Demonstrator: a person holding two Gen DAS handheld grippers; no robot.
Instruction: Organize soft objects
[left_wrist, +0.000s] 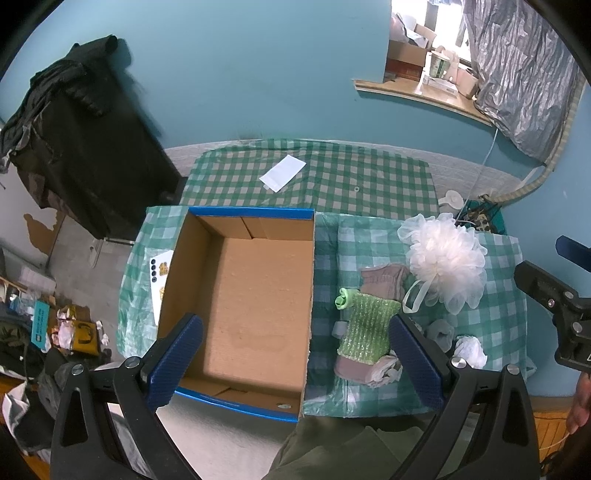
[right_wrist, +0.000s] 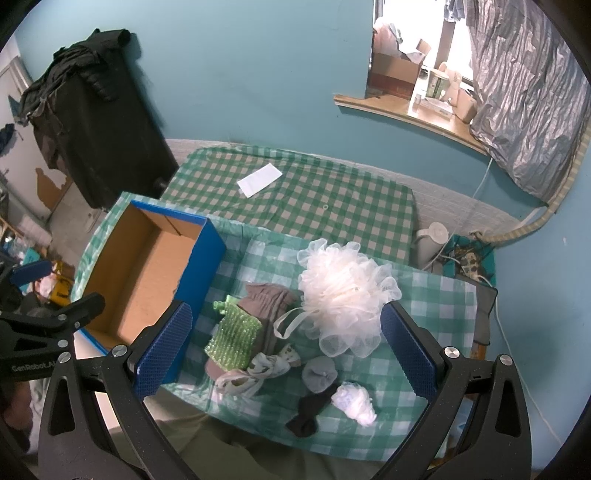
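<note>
An open blue cardboard box (left_wrist: 243, 295) (right_wrist: 147, 273) with nothing in it sits on the green checked tablecloth. To its right lie a white mesh bath pouf (left_wrist: 447, 266) (right_wrist: 347, 291), a green knobbly cloth (left_wrist: 367, 328) (right_wrist: 232, 338), a grey-brown cloth (left_wrist: 384, 282) (right_wrist: 269, 299), a small grey ball (right_wrist: 319, 373), a white ball (right_wrist: 354, 402), a black sock (right_wrist: 310, 411) and a crumpled white rag (right_wrist: 258, 371). My left gripper (left_wrist: 295, 363) is open above the box. My right gripper (right_wrist: 284, 349) is open above the pile of soft things, holding nothing.
A white paper sheet (left_wrist: 282, 172) lies at the far side of the table (left_wrist: 332, 173). A card (left_wrist: 160, 273) lies left of the box. A black covered cabinet (left_wrist: 85, 147) stands at the left. Cables and a white jug (right_wrist: 436, 236) are at the right.
</note>
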